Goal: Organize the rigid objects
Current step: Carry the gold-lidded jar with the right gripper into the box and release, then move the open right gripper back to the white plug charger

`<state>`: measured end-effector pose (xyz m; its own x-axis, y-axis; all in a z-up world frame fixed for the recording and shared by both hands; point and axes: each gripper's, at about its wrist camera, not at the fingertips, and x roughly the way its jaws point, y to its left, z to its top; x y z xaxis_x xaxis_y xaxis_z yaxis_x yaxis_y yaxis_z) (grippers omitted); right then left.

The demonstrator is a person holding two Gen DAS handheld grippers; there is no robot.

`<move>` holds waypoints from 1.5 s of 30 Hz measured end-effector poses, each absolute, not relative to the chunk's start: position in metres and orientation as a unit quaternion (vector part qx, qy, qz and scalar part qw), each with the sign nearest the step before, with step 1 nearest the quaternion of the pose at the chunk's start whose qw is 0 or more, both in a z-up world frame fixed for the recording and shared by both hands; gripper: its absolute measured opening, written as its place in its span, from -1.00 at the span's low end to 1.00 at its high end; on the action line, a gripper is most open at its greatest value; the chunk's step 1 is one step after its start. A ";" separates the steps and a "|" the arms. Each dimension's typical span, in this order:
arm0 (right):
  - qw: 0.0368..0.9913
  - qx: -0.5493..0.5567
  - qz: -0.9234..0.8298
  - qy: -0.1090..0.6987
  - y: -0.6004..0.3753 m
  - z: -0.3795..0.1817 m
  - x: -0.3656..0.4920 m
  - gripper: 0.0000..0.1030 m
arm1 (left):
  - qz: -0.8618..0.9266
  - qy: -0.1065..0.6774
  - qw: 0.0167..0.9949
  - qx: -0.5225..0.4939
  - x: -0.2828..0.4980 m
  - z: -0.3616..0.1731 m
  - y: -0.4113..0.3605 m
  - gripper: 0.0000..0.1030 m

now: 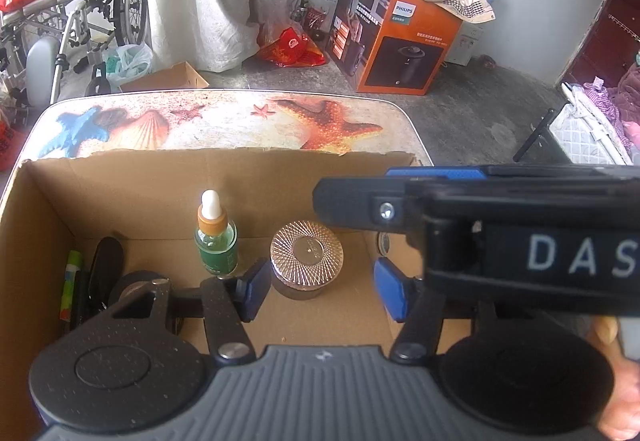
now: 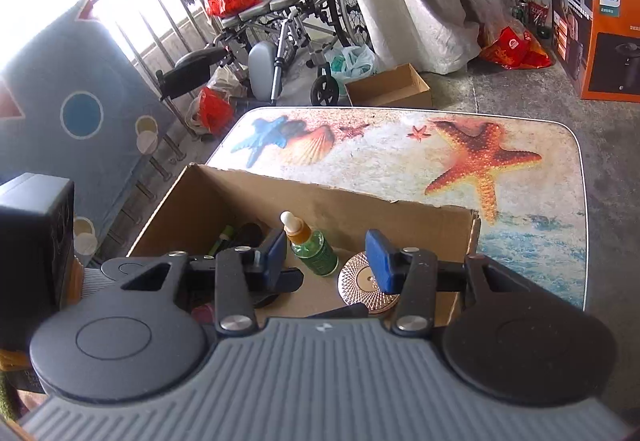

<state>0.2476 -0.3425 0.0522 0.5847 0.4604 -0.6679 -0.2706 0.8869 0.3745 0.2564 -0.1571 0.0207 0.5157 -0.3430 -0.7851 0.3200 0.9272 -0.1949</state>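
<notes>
Left wrist view alone shows the right gripper (image 1: 320,197) crossing at right; both grippers' jaws are parted, empty, the left gripper (image 1: 320,291) above the faceted jar lid (image 1: 306,251), half-hidden in the right view.

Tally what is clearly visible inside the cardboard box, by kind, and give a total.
Green glass dropper bottle with white bulb: 1
Round jar with patterned rose-gold lid: 1
Green marker-like stick at the left wall: 1
Dark oval case beside it: 1
Total: 4; other dark items are too hidden to identify.
</notes>
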 end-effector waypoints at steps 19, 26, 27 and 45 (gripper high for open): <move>0.884 0.283 0.233 0.290 -0.339 0.043 0.020 -0.06 | -0.213 0.379 0.899 0.058 0.060 0.043 -0.045 0.25; 0.854 0.296 0.247 0.351 -0.292 -0.005 0.021 -0.06 | -0.200 0.379 0.901 0.063 0.036 0.009 -0.020 0.24; 0.848 0.297 0.249 0.361 -0.284 -0.011 0.027 -0.06 | -0.197 0.378 0.902 0.071 0.035 0.002 -0.019 0.24; 0.801 0.289 0.261 0.454 -0.196 -0.070 0.102 -0.29 | -0.158 0.365 0.914 0.080 0.067 -0.061 -0.016 -0.11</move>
<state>0.1023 -0.1963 -0.0703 0.4518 0.6808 -0.5765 -0.1560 0.6965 0.7004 0.0669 -0.0157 -0.0608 0.6837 -0.2315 -0.6921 0.3480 0.9370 0.0304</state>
